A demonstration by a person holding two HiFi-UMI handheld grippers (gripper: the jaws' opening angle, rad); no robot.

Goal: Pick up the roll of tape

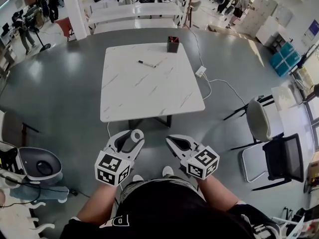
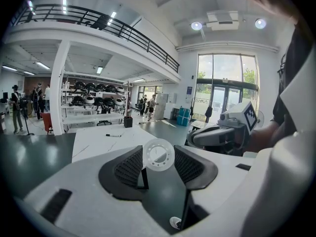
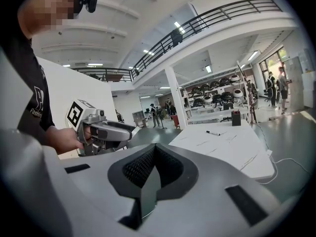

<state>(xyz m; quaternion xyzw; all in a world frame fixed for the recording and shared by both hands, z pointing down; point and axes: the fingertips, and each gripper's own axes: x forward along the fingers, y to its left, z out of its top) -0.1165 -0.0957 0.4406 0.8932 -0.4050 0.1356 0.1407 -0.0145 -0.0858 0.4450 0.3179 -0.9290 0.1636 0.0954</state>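
Note:
A white roll of tape (image 1: 141, 133) sits between the jaws of my left gripper (image 1: 130, 140), held in the air just in front of the person's body. The left gripper view shows the roll (image 2: 147, 157) end-on, pinched between the ribbed black pads (image 2: 129, 168); the left gripper (image 2: 158, 163) is shut on it. My right gripper (image 1: 175, 143) hovers beside it at the same height, its jaws shut with nothing between them (image 3: 154, 166). Each gripper shows in the other's view: the right gripper (image 2: 222, 135), the left gripper (image 3: 101, 131).
A white marble-topped table (image 1: 144, 86) stands ahead, with a black marker (image 1: 147, 63) and a dark pen holder (image 1: 173, 44) on it. A power strip (image 1: 201, 71) and cable lie on the floor at its right. Chairs (image 1: 279, 158) stand at the right, a round seat (image 1: 40, 166) at the left.

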